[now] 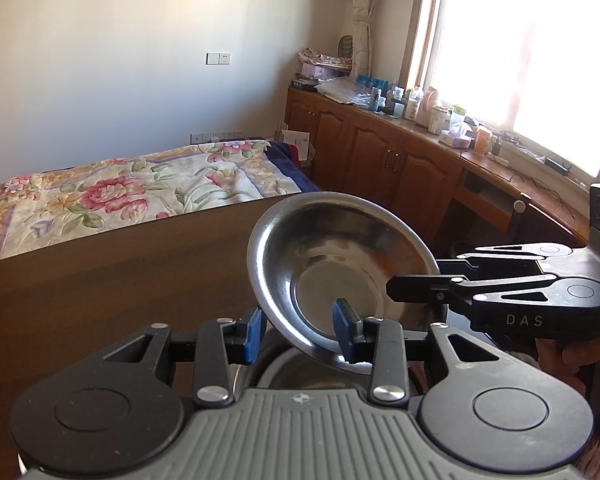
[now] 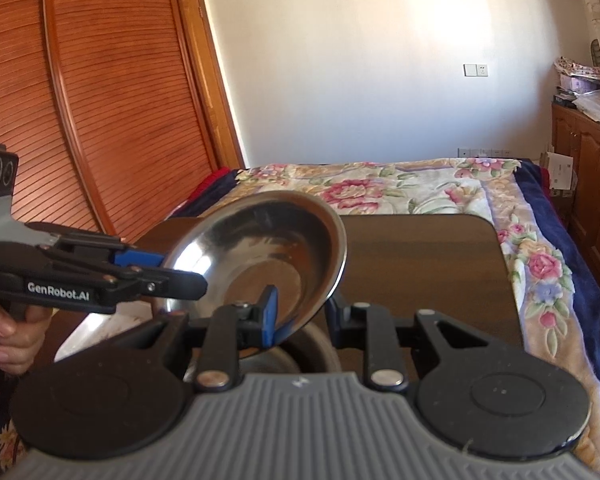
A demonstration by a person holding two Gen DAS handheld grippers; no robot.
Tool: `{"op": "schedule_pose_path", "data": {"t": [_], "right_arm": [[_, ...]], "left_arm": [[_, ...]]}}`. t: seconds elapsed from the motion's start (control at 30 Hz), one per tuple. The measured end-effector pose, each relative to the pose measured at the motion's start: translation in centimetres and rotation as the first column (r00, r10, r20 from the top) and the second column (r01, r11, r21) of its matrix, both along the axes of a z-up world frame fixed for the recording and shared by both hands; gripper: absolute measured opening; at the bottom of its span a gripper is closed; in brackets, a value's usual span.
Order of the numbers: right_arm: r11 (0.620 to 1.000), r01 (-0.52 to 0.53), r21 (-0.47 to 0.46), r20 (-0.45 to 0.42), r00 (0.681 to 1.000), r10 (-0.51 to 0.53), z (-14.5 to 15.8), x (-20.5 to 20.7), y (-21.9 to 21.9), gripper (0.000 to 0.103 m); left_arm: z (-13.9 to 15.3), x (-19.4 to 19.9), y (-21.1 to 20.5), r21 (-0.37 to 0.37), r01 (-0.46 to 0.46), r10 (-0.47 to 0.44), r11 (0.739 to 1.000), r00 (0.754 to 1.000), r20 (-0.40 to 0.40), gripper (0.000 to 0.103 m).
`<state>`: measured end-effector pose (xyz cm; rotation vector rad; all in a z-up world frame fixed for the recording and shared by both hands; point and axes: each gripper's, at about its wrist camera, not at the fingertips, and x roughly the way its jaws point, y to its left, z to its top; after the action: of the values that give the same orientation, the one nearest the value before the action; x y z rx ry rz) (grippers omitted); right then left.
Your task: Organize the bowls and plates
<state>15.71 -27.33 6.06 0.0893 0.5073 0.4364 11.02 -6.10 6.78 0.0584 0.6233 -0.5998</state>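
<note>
A steel bowl (image 1: 340,276) is being gripped at its rim by both grippers at once and held tilted above the table (image 1: 120,280). In the left wrist view, the left gripper (image 1: 300,332) is clamped on the bowl's near edge — one blue pad (image 1: 346,328) is pressed against the inside, the other (image 1: 254,334) is standing outside the wall. From the right, the right gripper (image 1: 416,284) is closed on the opposite rim, a hand (image 1: 568,356) being glimpsed beneath it.

In the right wrist view the same bowl (image 2: 268,256) is being pinched by the right gripper (image 2: 300,320), one pad (image 2: 270,312) lying on the inner surface; the left gripper (image 2: 168,268) is seen entering from the left, held by a hand (image 2: 16,340). Directly below, a second steel bowl (image 2: 300,352) is being partly hidden by the grippers — whether it is touching the raised one cannot be told.

Beyond the table (image 2: 420,264), a floral bedspread (image 2: 420,188) is being lit brightly, with cabinets (image 1: 380,152) under a window (image 1: 532,60) and a slatted wardrobe (image 2: 100,100) farther off.
</note>
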Motion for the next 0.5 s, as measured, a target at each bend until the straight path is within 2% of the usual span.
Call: {"op": "schedule_pose_path", "data": {"t": [0.37,0.5], "right_arm": [[1.0,-0.012,-0.002,-0.022,1.0,0.012,-0.6,-1.9,1.0,0.028],[1.0,-0.014,-0.014,-0.028,1.0,0.014,-1.4,-2.4,1.2,0.028]], "left_arm": [[-1.7,-2.4,0.7,0.035,0.017,-0.018,0.999,1.0,0.012,0.037],[-2.9,-2.7,1.1,0.022,0.014,-0.013,1.0,1.0,-0.021,0.037]]}}
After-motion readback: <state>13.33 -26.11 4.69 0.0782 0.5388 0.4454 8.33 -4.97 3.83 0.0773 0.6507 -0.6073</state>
